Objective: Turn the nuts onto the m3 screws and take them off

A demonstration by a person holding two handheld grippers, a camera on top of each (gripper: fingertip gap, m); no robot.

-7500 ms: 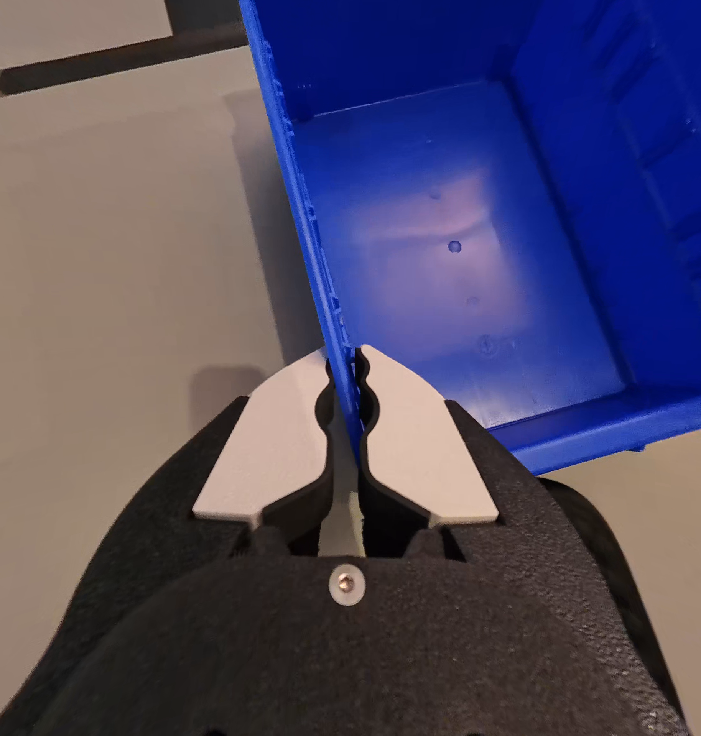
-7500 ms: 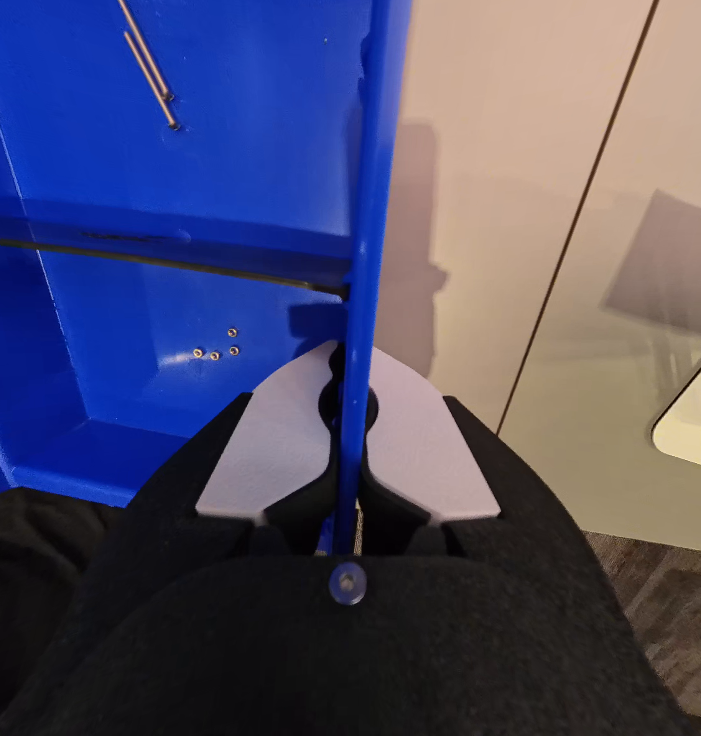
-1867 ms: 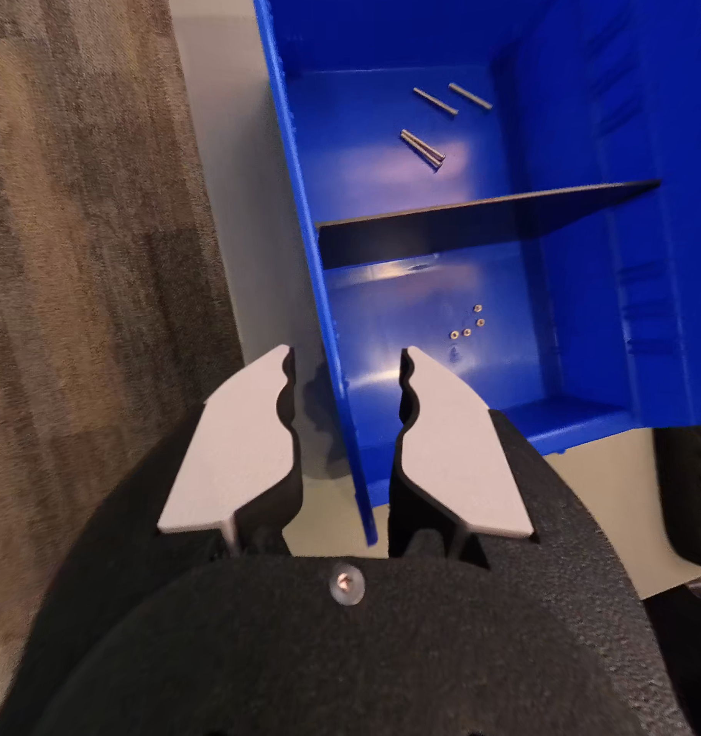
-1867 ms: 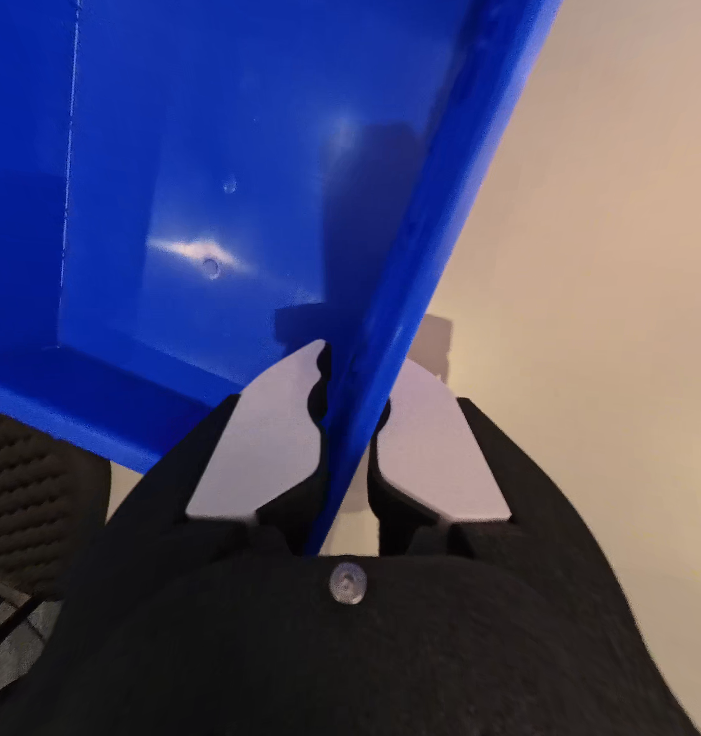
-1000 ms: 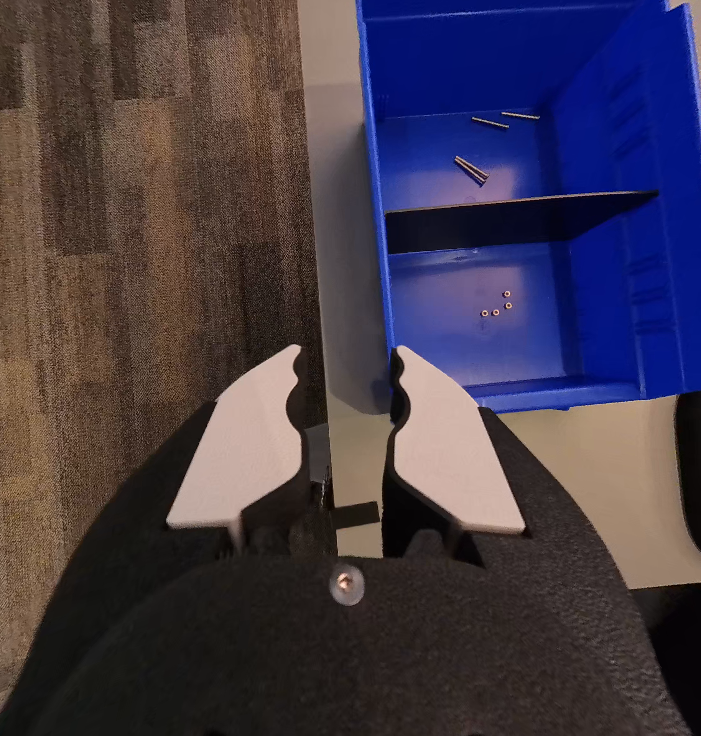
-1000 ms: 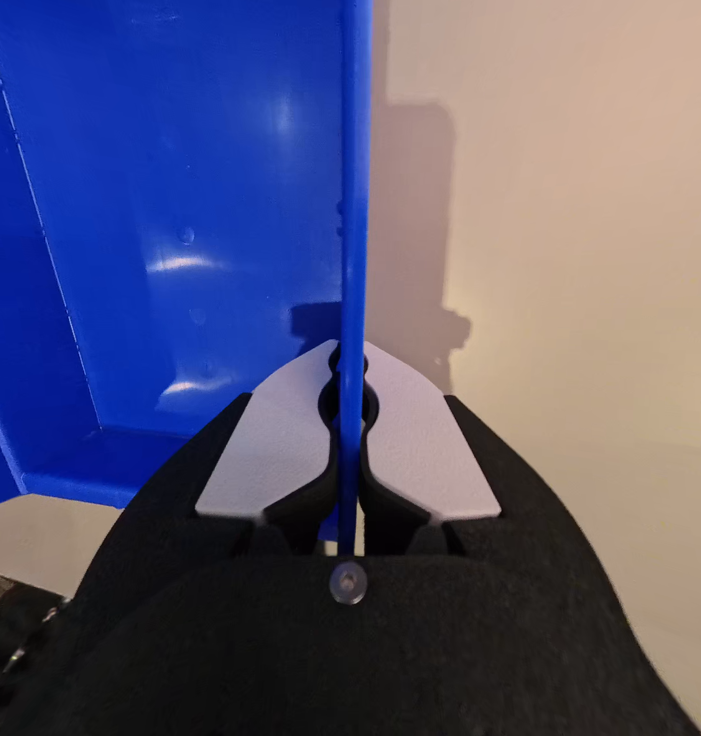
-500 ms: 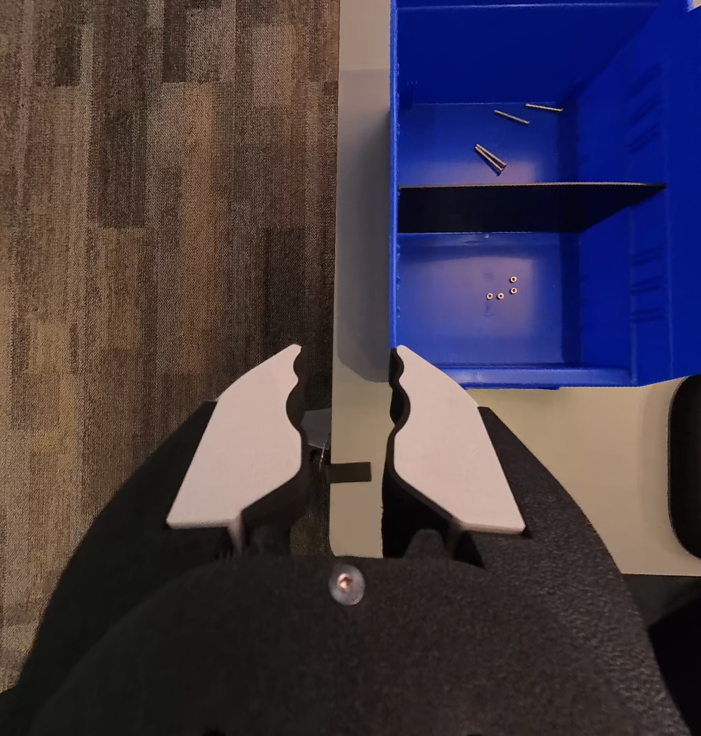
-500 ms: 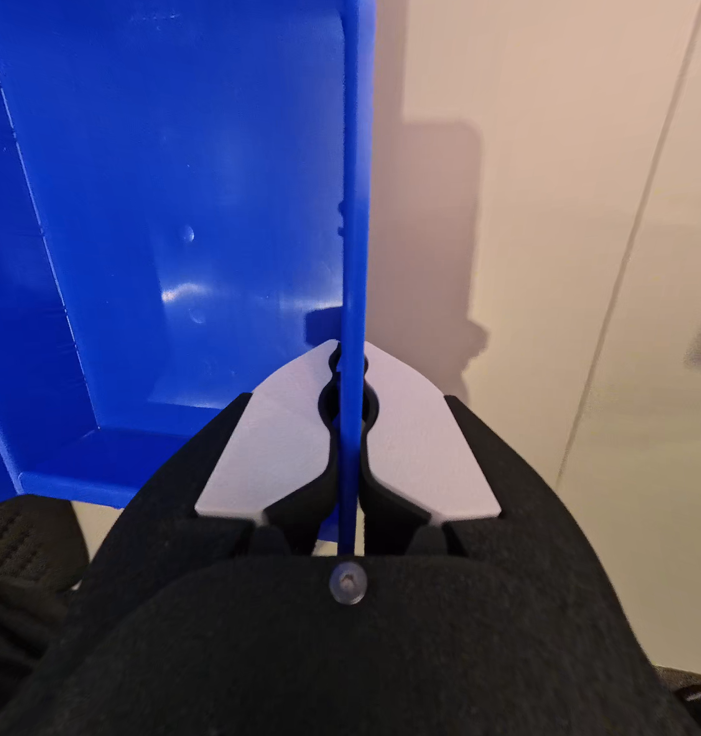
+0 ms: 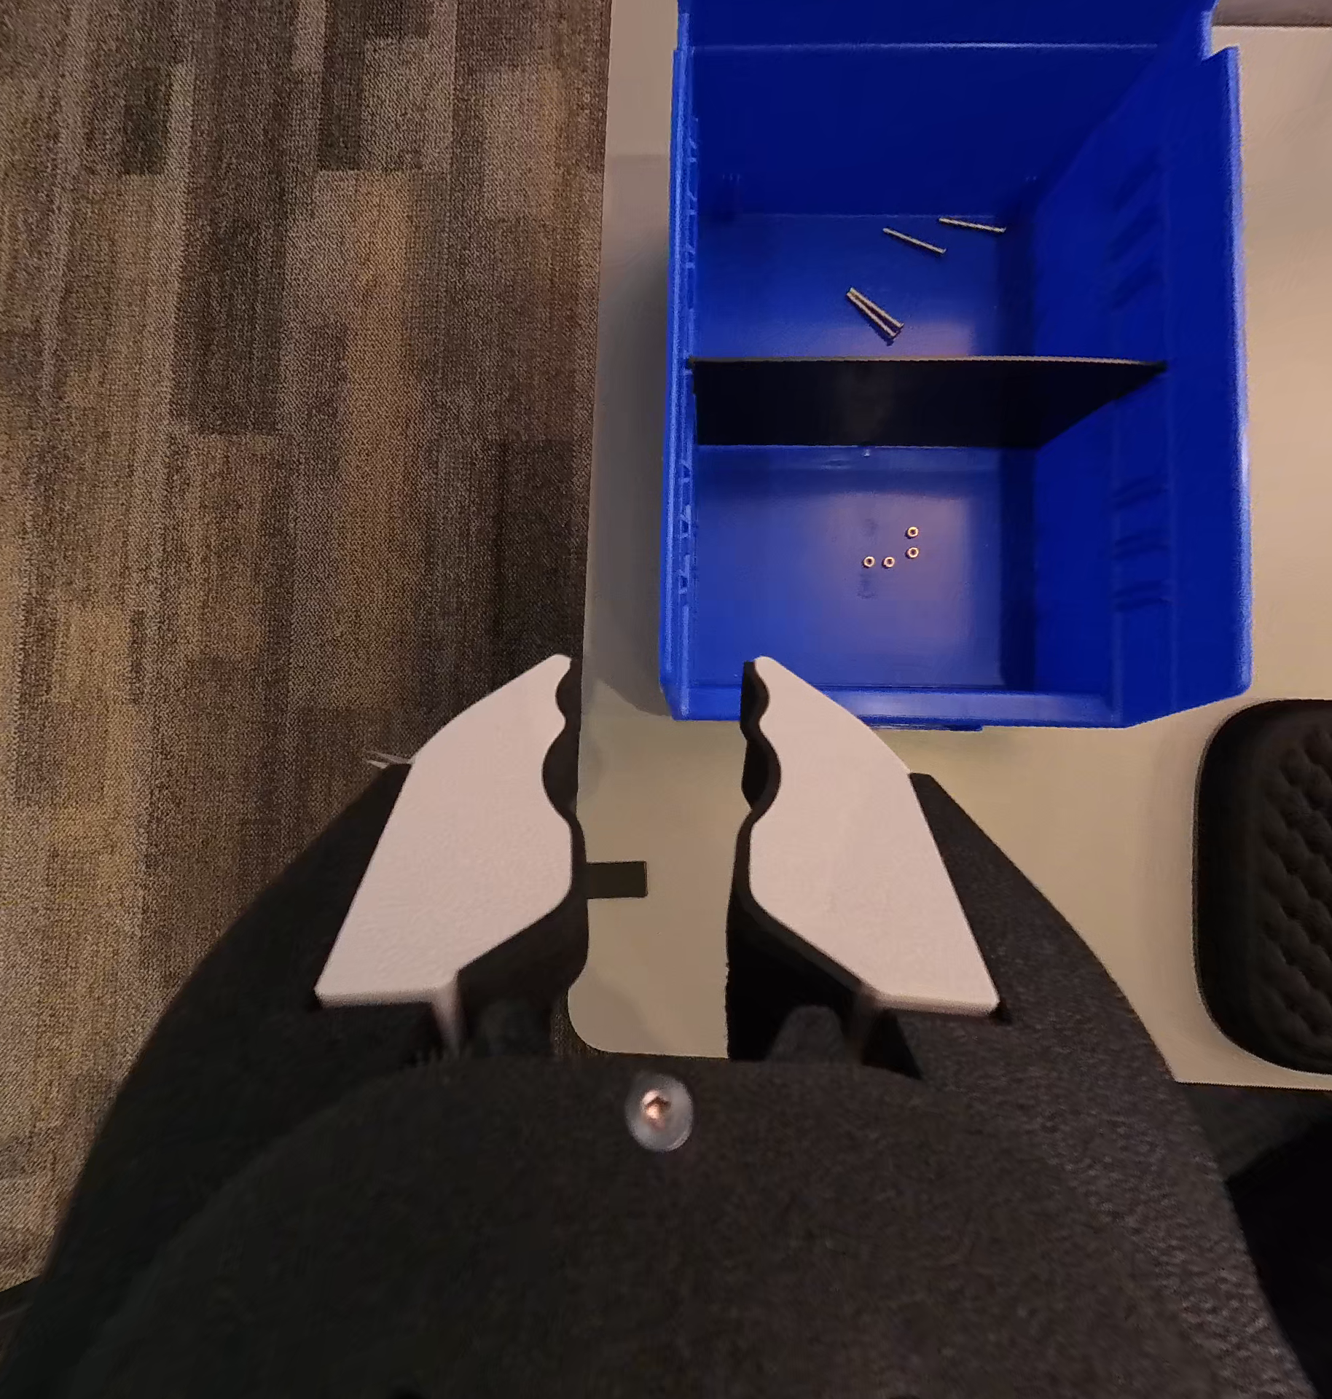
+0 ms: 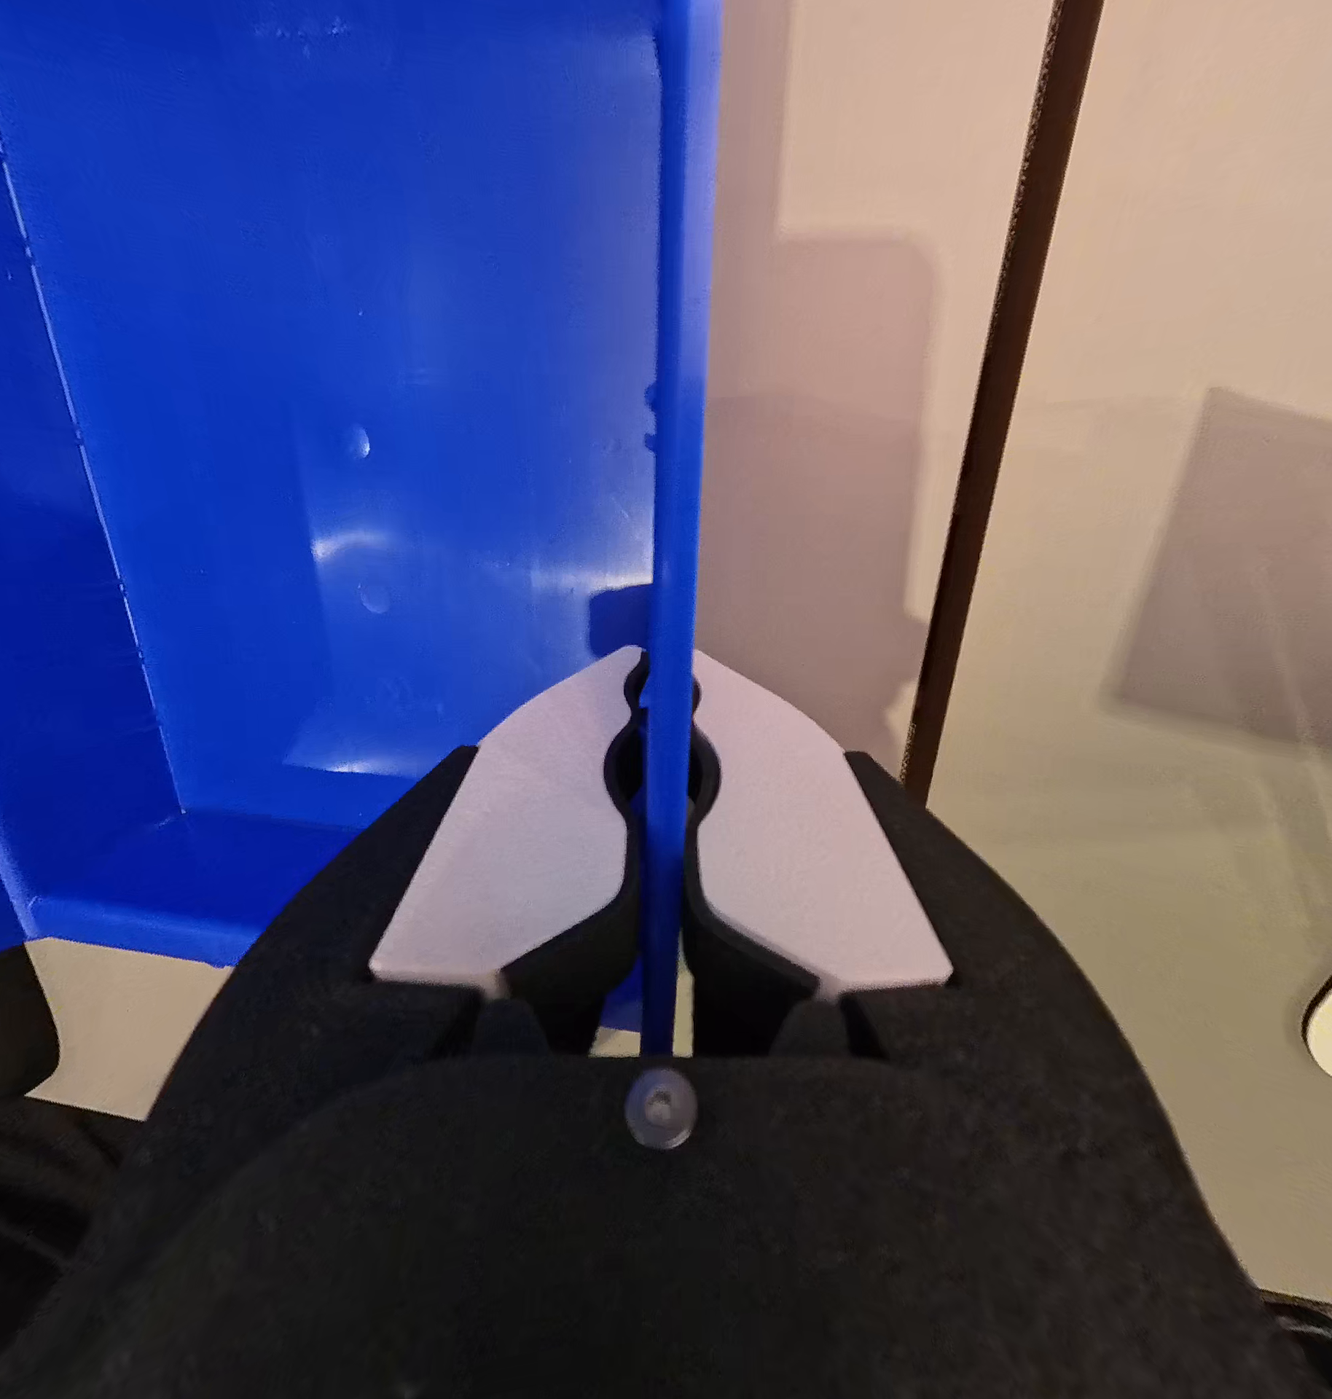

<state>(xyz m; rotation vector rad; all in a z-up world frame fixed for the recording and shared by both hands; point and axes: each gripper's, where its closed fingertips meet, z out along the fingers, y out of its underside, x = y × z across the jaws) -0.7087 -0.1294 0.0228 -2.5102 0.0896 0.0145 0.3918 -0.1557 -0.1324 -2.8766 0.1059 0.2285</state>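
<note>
Nuts [image 9: 891,553] lie ahead of the empty, spread left gripper [image 9: 657,666], screws [image 9: 875,312] beyond a divider [image 9: 920,401]. Right gripper [image 10: 667,666] clamps the bin [image 10: 674,378] wall. Setup apparently continues; picking a screw seems next.

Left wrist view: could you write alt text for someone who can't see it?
An open left gripper hovers empty over a pale table's corner, in front of a blue bin. A black divider splits the bin: four small nuts in the near compartment, four long screws in the far one.
</note>
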